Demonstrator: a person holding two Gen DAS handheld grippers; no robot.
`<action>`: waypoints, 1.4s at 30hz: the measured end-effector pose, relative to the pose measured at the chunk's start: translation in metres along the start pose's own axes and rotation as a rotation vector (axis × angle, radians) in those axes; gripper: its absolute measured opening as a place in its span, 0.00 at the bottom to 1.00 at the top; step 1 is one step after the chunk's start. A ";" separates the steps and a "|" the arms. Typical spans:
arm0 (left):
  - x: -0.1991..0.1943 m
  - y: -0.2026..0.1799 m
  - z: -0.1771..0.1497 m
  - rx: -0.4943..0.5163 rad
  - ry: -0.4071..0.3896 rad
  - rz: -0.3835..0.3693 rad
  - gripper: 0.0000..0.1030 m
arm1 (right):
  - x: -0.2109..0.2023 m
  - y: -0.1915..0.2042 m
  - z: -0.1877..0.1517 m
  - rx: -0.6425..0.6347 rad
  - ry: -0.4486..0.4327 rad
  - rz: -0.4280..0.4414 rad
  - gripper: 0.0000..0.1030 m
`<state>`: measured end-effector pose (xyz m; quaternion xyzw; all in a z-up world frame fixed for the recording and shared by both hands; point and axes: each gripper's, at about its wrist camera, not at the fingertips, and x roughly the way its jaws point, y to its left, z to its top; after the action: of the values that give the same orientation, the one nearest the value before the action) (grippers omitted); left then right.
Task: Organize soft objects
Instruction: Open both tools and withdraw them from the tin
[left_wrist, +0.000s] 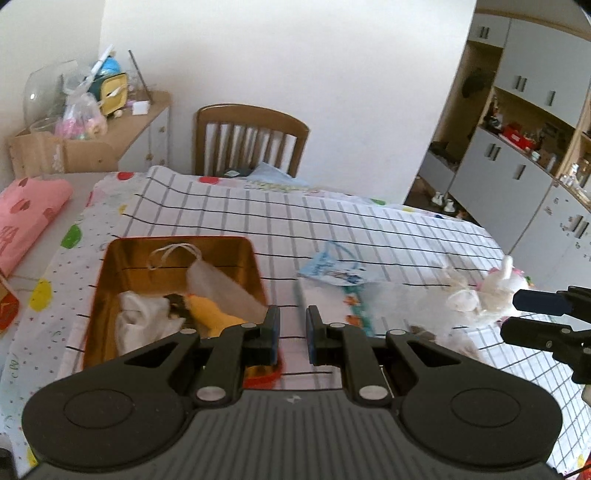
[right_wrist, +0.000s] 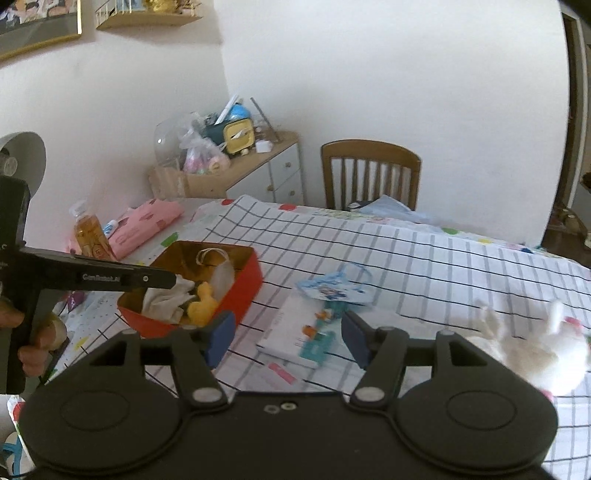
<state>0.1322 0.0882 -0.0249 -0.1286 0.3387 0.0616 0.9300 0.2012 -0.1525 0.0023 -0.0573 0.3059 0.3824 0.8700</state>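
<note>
Left wrist view. My left hand-held gripper hangs above the table, which is covered by a checked cloth. Its jaws stand almost pressed together, with a narrow gap and nothing between them. The red tin with a gold interior lies directly beyond the left jaw. Inside the tin lie a white cloth, a yellow plush and a translucent pouch with a cord loop. To the right of the tin, apart from it, lies a blue mask, and a flat white box sits just nearer than the mask. Further right of the tin, near the table edge, lies a white plush. My right hand-held gripper enters at the frame edge, just beside the white plush; contact cannot be determined. A pink pack lies left of the tin, and a chair stands beyond the table.

Right wrist view. My right hand-held gripper is spread, jaws empty, above the white box. The tin lies to the left of the box, with the cloth and yellow plush inside. The left hand-held gripper, held by my hand, reaches over the near left corner of the tin. The mask lies right of the tin. The white plush lies far right of the tin, blurred.
</note>
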 end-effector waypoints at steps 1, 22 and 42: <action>0.001 -0.005 -0.001 0.002 0.001 -0.008 0.13 | -0.005 -0.005 -0.003 0.007 -0.003 -0.006 0.62; 0.026 -0.075 -0.032 0.036 0.017 -0.073 0.78 | -0.047 -0.096 -0.061 0.124 0.033 -0.151 0.76; 0.092 -0.087 -0.071 0.091 0.122 0.026 0.94 | 0.019 -0.114 -0.095 0.115 0.162 -0.155 0.89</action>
<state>0.1763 -0.0122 -0.1192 -0.0856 0.3989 0.0503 0.9116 0.2441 -0.2519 -0.1008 -0.0615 0.3914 0.2901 0.8711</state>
